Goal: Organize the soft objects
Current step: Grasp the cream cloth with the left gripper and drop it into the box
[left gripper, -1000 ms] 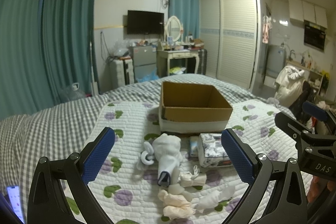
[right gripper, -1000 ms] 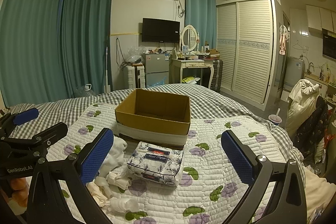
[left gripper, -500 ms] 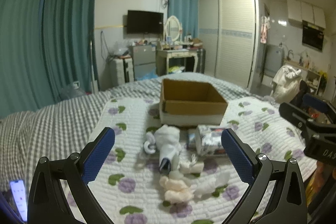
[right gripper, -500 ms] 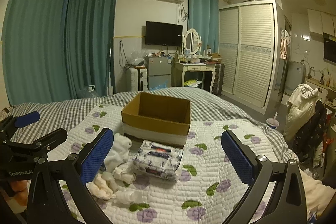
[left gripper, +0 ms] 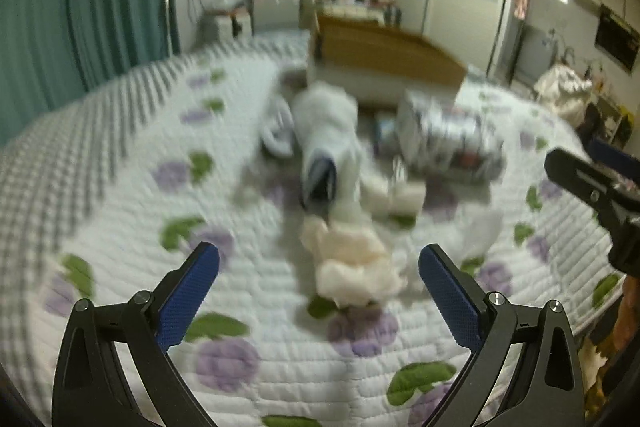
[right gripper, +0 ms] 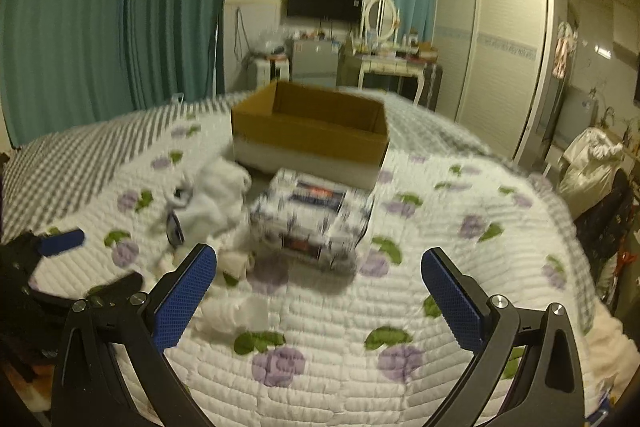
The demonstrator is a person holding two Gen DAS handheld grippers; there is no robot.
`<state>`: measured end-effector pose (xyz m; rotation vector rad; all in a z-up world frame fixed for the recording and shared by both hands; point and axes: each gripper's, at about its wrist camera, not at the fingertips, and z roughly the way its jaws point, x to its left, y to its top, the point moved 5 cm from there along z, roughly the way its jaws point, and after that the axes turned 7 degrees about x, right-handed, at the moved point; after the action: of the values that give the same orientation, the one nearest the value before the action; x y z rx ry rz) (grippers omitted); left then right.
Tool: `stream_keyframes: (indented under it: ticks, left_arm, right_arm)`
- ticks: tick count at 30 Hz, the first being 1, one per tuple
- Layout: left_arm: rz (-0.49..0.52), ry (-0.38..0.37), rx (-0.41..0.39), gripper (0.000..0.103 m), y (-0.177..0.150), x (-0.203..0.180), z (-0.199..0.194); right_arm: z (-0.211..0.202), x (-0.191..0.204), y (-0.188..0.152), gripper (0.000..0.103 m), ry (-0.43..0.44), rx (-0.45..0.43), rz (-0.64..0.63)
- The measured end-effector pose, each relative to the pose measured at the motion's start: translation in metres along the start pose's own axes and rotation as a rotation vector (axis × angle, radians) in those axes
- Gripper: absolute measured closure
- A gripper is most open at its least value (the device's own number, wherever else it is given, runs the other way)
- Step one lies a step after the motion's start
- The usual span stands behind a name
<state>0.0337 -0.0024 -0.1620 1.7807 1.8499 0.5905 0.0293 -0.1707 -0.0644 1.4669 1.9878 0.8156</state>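
Over a white quilted bedspread (right gripper: 460, 267) printed with purple flowers and green leaves, the left gripper (left gripper: 319, 261) hangs with its blue-padded fingers spread wide and nothing between them, a crumpled peach-coloured cloth (left gripper: 352, 263) lying on the quilt in the gap. The right gripper (right gripper: 319, 265) is likewise wide apart and empty-handed, a floral-patterned soft pack (right gripper: 310, 217) lying just ahead of it. A white bundle of fabric with a dark blue end (left gripper: 330, 139) lies beside that pack, smaller white scraps around it. Just beyond them stands an open brown cardboard box with a white base (right gripper: 312, 129), also on the bedspread. Both views are motion-blurred, so finer details of the pile cannot be made out.
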Motion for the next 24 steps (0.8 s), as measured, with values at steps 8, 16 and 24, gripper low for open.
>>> stream_keyframes:
  ticks: [8, 16, 24]
  left_arm:
    - [0.072, -0.05, 0.11, 0.041, -0.012, -0.017, 0.047]
    - [0.039, -0.103, 0.12, 0.066, -0.013, 0.003, 0.029]
    - [0.009, -0.054, 0.081, 0.066, -0.004, 0.028, 0.019]
  right_arm:
    - [0.04, 0.006, -0.018, 0.0, 0.047, 0.094, 0.009]
    - [0.053, 0.025, -0.029, 0.002, 0.109, 0.145, -0.001]
    - [0.079, 0.062, -0.048, 0.02, 0.176, 0.234, -0.069]
